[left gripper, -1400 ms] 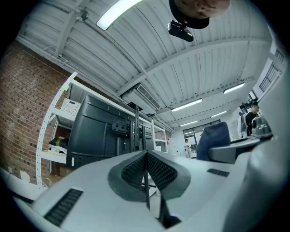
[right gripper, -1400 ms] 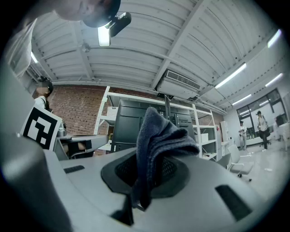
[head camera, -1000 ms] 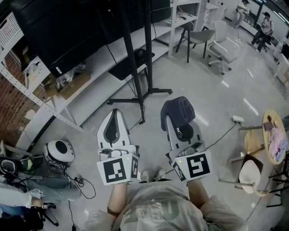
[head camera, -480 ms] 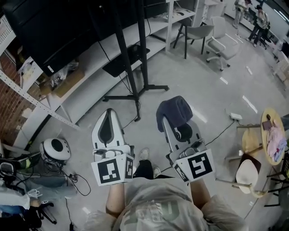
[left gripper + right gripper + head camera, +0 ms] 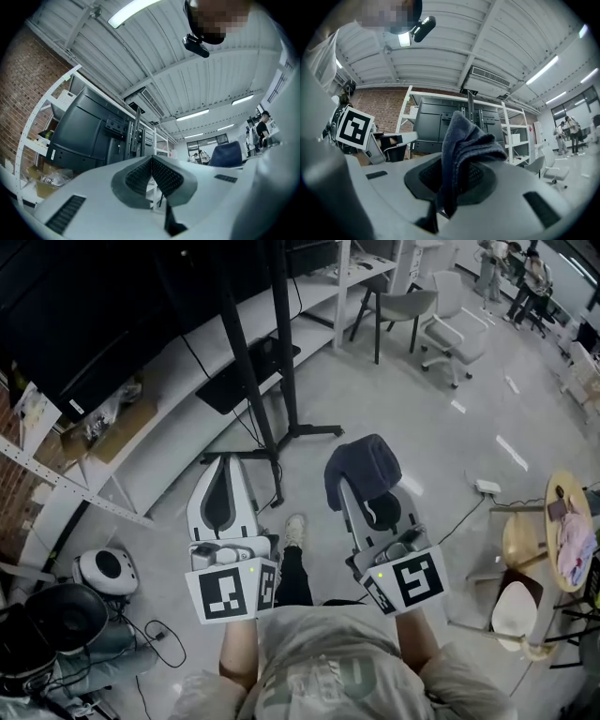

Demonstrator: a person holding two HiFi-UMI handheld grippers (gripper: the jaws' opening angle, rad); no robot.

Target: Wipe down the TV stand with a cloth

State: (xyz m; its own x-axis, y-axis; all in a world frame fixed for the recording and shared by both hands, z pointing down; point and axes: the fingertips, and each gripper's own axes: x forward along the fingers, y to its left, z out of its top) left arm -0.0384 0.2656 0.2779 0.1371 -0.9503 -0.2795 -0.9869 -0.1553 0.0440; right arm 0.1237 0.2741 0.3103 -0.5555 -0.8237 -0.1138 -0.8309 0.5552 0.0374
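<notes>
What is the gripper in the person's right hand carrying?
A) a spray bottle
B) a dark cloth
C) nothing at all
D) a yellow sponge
B: the right gripper has its jaws closed on a dark cloth, which bunches up above them.

1. Ceiling tubes (image 5: 136, 11) are shining evenly, high above the left gripper (image 5: 152, 161) jaws, leaving shadows soft
2. Fisheye bending is darkening corners far from the jaws
3. Pale floor (image 5: 511, 451) beyond the jaws is reflecting bright streaks
4. Surfaces just below the jaws are blurring
</notes>
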